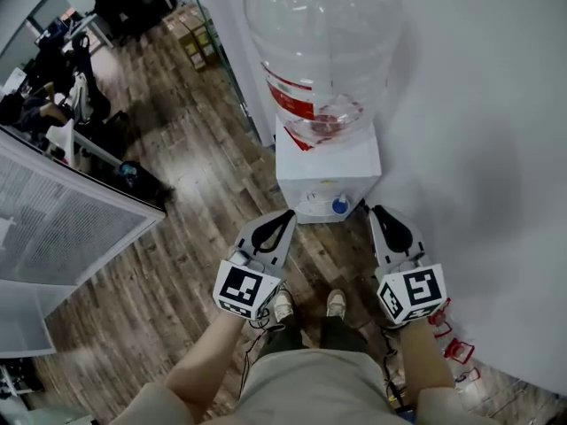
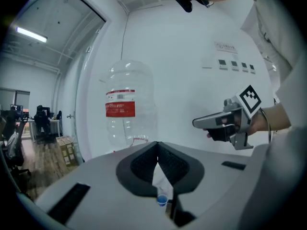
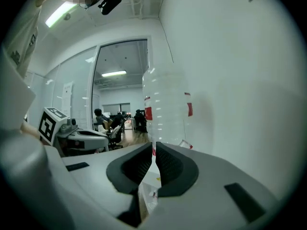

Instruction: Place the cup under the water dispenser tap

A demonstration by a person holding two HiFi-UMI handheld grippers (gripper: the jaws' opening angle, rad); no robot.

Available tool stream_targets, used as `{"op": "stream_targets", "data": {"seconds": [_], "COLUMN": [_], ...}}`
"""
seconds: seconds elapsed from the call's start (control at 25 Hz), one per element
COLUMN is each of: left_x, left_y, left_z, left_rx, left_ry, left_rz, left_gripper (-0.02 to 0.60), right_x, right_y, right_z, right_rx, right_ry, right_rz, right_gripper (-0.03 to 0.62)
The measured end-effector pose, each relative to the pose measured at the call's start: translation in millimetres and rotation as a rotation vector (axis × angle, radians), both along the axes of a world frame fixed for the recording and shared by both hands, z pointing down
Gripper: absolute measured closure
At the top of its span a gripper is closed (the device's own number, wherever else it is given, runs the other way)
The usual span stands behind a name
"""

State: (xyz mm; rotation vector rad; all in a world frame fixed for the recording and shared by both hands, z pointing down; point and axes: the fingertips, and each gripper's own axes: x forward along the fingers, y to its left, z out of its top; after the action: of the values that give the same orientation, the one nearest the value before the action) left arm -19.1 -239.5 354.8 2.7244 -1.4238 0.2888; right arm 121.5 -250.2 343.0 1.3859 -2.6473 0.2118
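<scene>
The water dispenser (image 1: 328, 171) is a white box against the wall, with a big clear bottle (image 1: 319, 51) with a red label on top. A blue tap (image 1: 340, 206) sits on its front. Both grippers hang level in front of it, above the person's shoes. My left gripper (image 1: 289, 212) points at the dispenser's left front corner and my right gripper (image 1: 376, 209) at its right front corner. Each pair of jaws meets at the tips with nothing between them. Through my left gripper (image 2: 157, 145) I see the blue tap (image 2: 162, 200) low down. No cup shows in any view.
The white wall (image 1: 478, 149) runs close on the right, with small red items (image 1: 456, 348) on the floor by it. A white slatted panel (image 1: 62, 228) stands at the left. Cardboard boxes (image 1: 193, 38) and office desks with seated people (image 1: 40, 104) lie farther back on the wooden floor (image 1: 186, 237).
</scene>
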Motion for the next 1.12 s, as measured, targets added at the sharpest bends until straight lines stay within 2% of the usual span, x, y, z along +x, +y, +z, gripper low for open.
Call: {"op": "stream_targets", "data": {"seconds": [0.16, 0.36, 0.56, 0.92, 1.12], "left_x": [2, -12, -20, -25, -33], "left_y": [10, 21, 39, 58, 55], "left_z": [-47, -91, -124, -128, -131], "left_rx": [0.063, 0.112, 0.175, 0.154, 0.177], "left_ry": [0.009, 0.015, 0.018, 0.035, 0.014], "left_rz": [0.022, -0.014, -0.037, -0.026, -0.033], "left_gripper": [0.575, 0.575, 0.575, 0.575, 0.575], "right_x": [-8, -16, -18, -33, -42], "right_y": [17, 40, 56, 67, 66], "right_z": [-47, -94, -130, -140, -138], "right_rx": [0.071, 0.110, 0.192, 0.194, 0.184], "right_ry": [-0.002, -0.041, -0.066, -0.073, -0.050], "right_rz": [-0.040, -0.075, -0.084, -0.129, -0.155], "right_gripper": [0.576, 0.586, 0.586, 0.588, 0.586]}}
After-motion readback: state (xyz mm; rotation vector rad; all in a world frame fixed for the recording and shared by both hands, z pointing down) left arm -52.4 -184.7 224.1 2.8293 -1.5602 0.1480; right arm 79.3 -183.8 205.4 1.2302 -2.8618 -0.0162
